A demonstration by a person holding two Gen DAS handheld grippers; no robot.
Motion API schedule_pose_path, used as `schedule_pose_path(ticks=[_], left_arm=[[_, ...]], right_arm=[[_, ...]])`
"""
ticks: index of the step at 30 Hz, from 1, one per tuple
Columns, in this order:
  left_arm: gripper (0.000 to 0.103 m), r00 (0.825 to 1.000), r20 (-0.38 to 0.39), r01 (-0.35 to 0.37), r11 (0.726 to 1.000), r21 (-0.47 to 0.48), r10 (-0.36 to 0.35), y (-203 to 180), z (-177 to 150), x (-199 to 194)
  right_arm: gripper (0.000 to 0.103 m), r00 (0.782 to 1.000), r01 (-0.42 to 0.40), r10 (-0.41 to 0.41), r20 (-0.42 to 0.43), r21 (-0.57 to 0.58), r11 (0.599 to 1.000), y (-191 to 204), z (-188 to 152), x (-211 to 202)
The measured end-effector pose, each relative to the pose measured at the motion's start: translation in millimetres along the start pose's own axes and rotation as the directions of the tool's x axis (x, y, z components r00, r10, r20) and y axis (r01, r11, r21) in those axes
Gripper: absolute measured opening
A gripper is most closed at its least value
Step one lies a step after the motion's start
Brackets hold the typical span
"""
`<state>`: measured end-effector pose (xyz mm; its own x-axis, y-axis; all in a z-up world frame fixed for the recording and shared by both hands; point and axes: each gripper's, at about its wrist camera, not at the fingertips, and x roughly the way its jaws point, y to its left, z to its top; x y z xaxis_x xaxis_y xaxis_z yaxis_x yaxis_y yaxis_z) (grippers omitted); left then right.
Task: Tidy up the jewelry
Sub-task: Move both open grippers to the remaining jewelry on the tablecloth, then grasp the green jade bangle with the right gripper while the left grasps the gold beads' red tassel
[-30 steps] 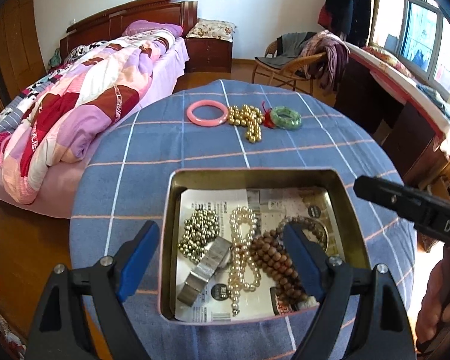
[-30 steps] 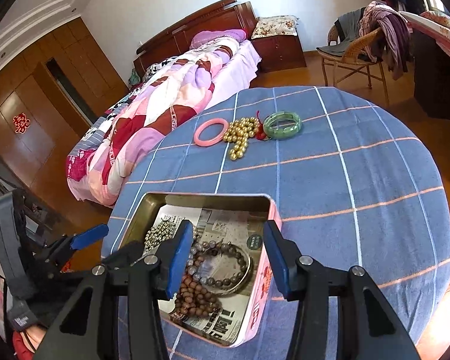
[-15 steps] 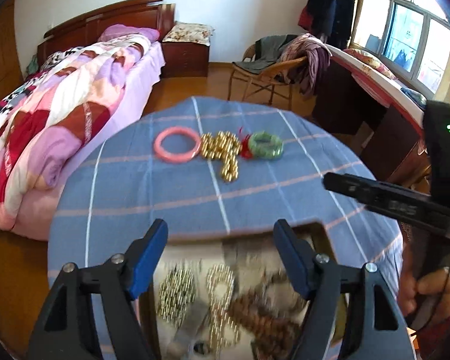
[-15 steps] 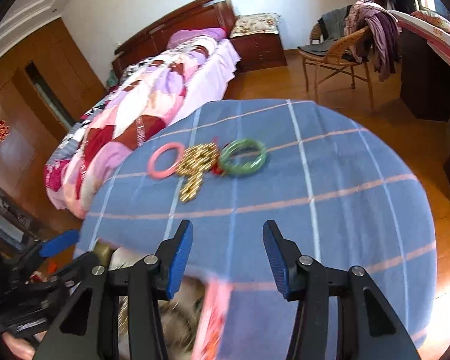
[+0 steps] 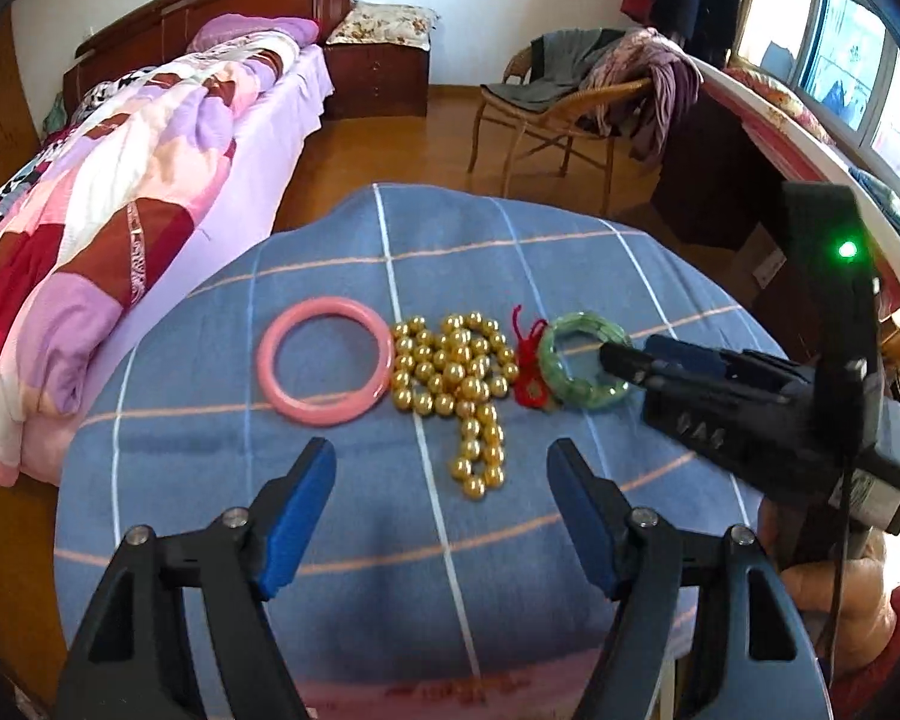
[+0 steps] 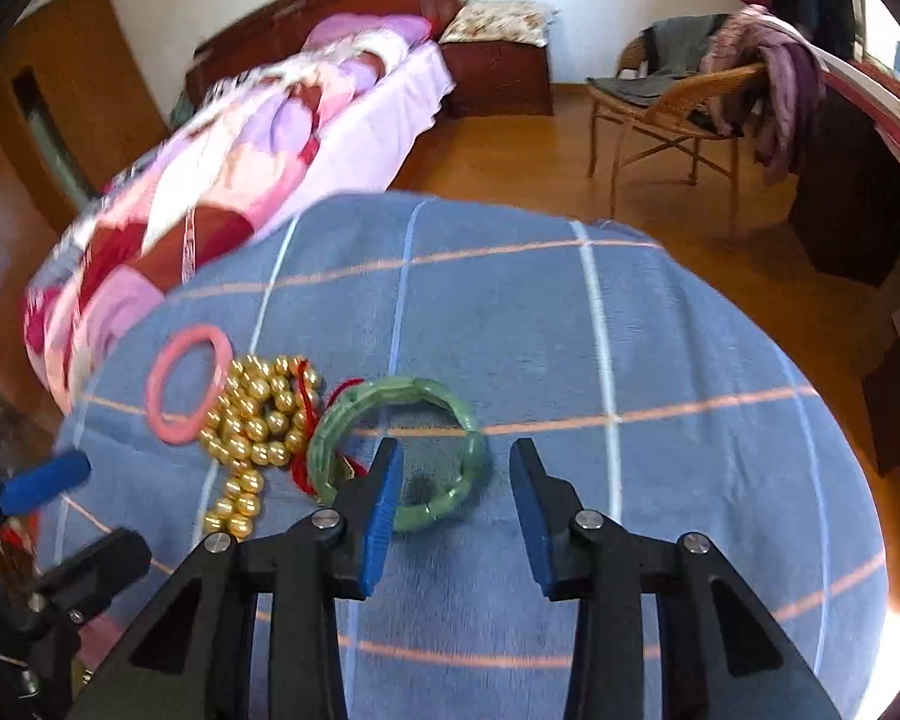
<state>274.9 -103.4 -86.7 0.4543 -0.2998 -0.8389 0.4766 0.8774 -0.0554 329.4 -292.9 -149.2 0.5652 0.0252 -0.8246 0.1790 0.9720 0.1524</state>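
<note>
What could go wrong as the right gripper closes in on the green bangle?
1. The right gripper is open, one finger over the green bangle; closing there could catch only one side of the rim and let it slip.
2. A red cord lies against the bangle and the gold bead strand; lifting may drag the beads along.
3. The left gripper hovers open near the beads, and the two could collide.

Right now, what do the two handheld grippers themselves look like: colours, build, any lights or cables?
Both share a build: black plastic scissor-like arms with silver bolt heads, and blue ribbed pads on the fingers. The left gripper shows this plainly; so does the right gripper. Seen from the left wrist view, the right unit has a black body with embossed lettering, a lit green LED and a black cable trailing down.
</note>
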Motion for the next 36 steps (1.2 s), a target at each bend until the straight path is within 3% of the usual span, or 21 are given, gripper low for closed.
schedule_pose_path(ticks=[2,5,8,11,16,19,20,24,27,32,36], left_arm=[[0.074,1.000,-0.007,0.005,1.000,0.011,-0.005,-3,3,5],[0.074,1.000,-0.013,0.019,0.999,0.042,-0.019,-11,7,11],[0.073,0.999,-0.003,0.053,0.997,0.062,-0.053,-20,14,15],[0.053,0.994,-0.002,0.107,0.990,0.097,-0.107,-29,25,23],[0.042,0.991,-0.031,0.134,0.978,0.159,-0.131,-49,38,45],[0.022,0.982,-0.083,0.178,0.974,0.141,-0.167,-52,42,56],[0.021,0.981,-0.091,0.181,0.974,0.137,-0.169,-52,43,58],[0.020,0.985,-0.147,0.113,0.983,0.142,-0.092,-52,40,67],[0.022,0.989,-0.111,0.107,0.986,0.124,-0.093,-47,42,56],[0.043,0.995,-0.080,0.065,0.992,0.106,-0.056,-39,40,45],[0.051,0.997,-0.068,0.051,0.994,0.099,-0.044,-34,40,45]], right_arm=[[0.006,0.999,0.036,-0.036,0.010,-0.049,0.998,1,-2,1],[0.006,1.000,0.025,-0.025,0.015,-0.005,1.000,-17,-6,-6],[0.006,0.997,0.067,-0.070,0.038,0.055,0.996,-40,-16,-21],[0.006,0.998,0.041,-0.048,0.051,0.123,0.992,-56,-30,-33],[0.006,0.996,0.032,-0.043,0.077,0.141,0.989,-62,-45,-40],[0.006,0.995,0.026,-0.039,0.087,0.141,0.990,-62,-49,-41],[0.006,0.995,0.023,-0.036,0.090,0.143,0.989,-61,-49,-41],[0.006,0.995,0.005,-0.020,0.098,0.152,0.988,-63,-50,-40],[0.006,0.994,-0.005,-0.011,0.105,0.153,0.988,-64,-51,-40],[0.006,0.994,-0.026,0.007,0.109,0.168,0.985,-70,-55,-42],[0.006,0.994,-0.028,0.010,0.110,0.169,0.985,-72,-54,-42]])
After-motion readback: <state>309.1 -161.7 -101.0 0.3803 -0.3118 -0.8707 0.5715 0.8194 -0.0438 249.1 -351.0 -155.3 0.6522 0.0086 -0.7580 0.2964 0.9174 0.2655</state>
